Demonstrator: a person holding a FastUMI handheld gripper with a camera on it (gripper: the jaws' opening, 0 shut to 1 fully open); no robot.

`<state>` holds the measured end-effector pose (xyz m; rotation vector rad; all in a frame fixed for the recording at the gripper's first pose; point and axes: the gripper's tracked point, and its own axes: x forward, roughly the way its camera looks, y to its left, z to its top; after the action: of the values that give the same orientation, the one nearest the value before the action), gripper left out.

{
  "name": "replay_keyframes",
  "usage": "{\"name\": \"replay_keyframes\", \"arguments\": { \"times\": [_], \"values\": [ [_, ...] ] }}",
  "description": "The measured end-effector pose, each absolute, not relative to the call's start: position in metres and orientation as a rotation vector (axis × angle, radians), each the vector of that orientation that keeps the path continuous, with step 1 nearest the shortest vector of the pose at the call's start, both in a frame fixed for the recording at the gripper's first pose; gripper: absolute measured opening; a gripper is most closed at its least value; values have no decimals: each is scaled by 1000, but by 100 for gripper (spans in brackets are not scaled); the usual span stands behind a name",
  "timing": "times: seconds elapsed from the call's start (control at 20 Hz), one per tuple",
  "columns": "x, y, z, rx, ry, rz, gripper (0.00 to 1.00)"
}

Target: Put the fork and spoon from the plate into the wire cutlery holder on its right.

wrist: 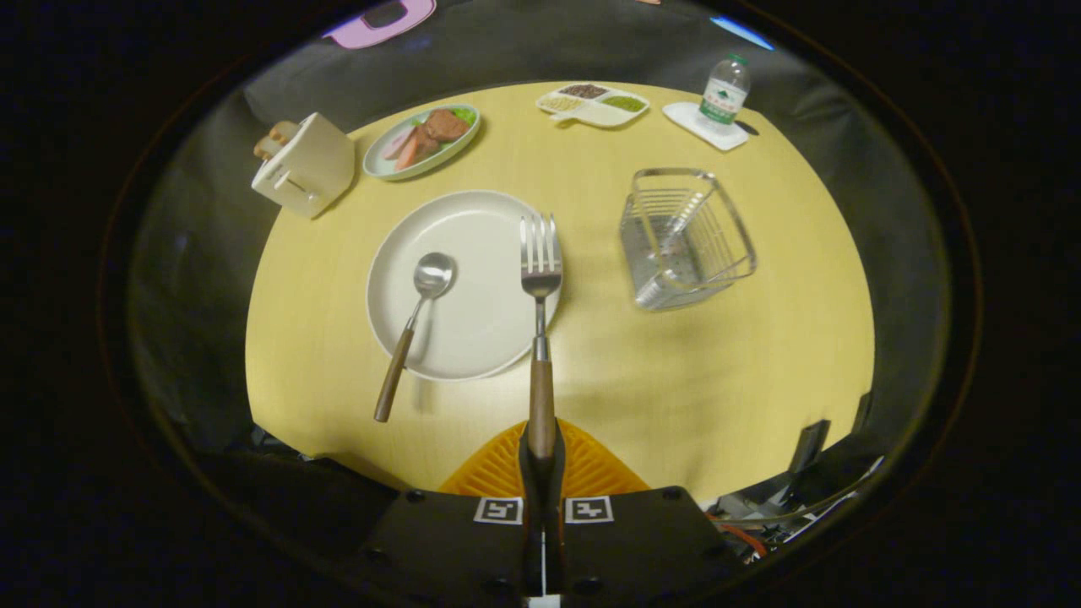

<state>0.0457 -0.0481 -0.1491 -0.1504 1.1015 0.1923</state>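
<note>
Now the tool (541, 456) pinches the fork (540, 279) by its handle end; it could pivot and miss the holder (686, 239).

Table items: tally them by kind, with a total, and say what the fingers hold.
Cutlery: 2, fork clamped between the fingers, spoon on the white plate
Dishes: 3
Wire cutlery holder: 1
Water bottle: 1
Toaster: 1
Total: 8

The wooden-handled fork (540, 279) points tines-forward over the white plate's (473, 338) right rim. The spoon (415, 325) lies on the plate, handle overhanging. The empty wire cutlery holder (686, 238) stands right of the plate.
</note>
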Motion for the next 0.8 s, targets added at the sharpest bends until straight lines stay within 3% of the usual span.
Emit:
{"name": "replay_keyframes", "arguments": {
  "times": [0.45,0.8],
  "values": [
    [76,-125,-128,-236,1140,61,4],
    [87,-136,-143,-328,1257,87,5]
  ]
}}
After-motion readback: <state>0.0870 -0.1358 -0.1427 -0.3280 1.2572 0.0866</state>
